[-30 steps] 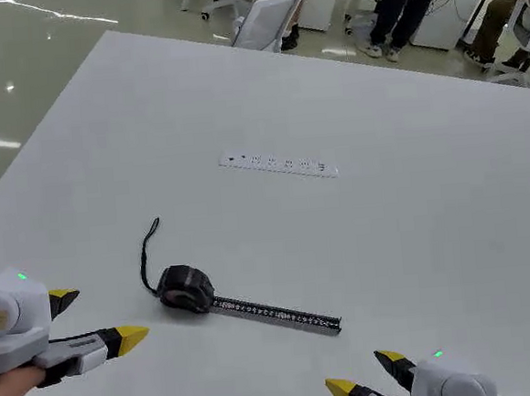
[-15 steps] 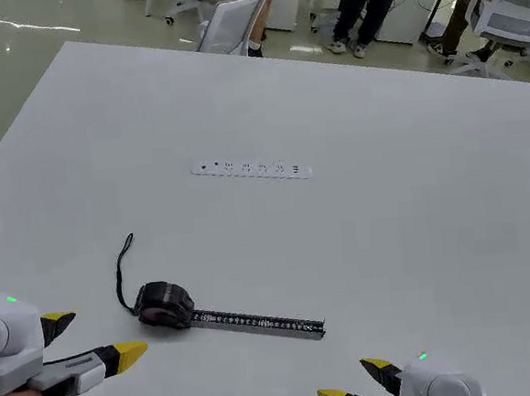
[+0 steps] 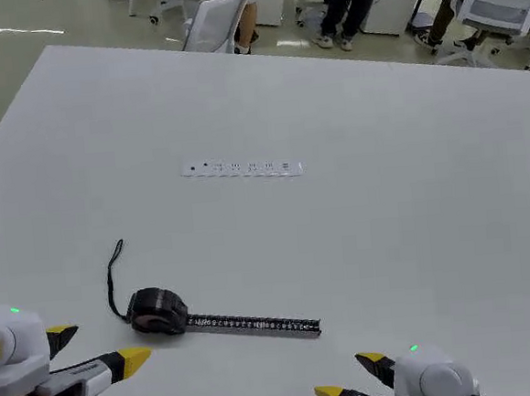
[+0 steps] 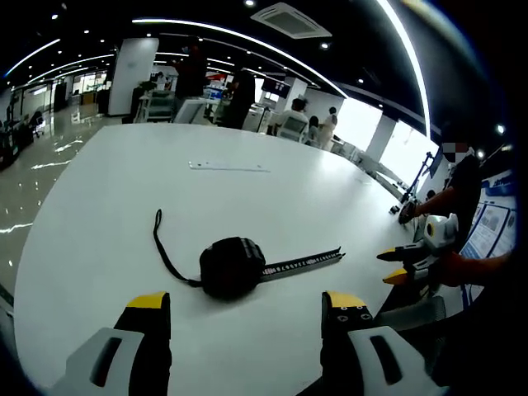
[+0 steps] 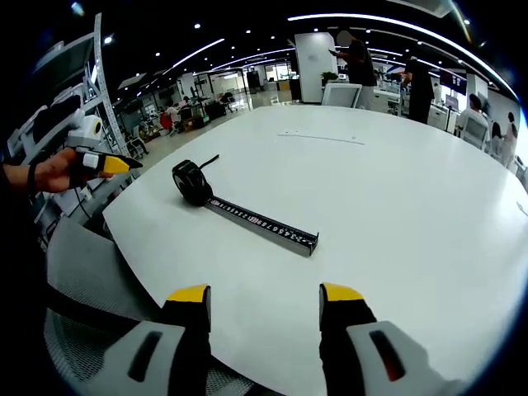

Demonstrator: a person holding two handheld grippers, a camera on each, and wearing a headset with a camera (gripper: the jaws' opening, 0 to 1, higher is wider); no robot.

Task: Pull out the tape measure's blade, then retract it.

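on white table [image 3: 408,150]: black tape measure [image 3: 157,311], blade [image 3: 253,325] partly extended, flat.

Table [image 3: 384,198] is reading plain matte white throughout. Tape measure [image 3: 158,311] case is showing black; its blade [image 3: 253,325] is showing dark with a fine row of pale graduation marks running along it; the cord [image 3: 113,274] is showing black. Left gripper [image 3: 107,343] is presenting a white housing and black fingers with yellow tips, and a green light [image 3: 15,310] is glowing on it. Right gripper [image 3: 349,378] is carrying the same white, black and yellow, with a second green light [image 3: 413,348] glowing. Power strip [image 3: 242,169] is appearing white with a row of small dark marks. Floor [image 3: 15,52] is gleaming grey-green with white reflections. Chair [image 3: 216,20] is showing pale grey-white.
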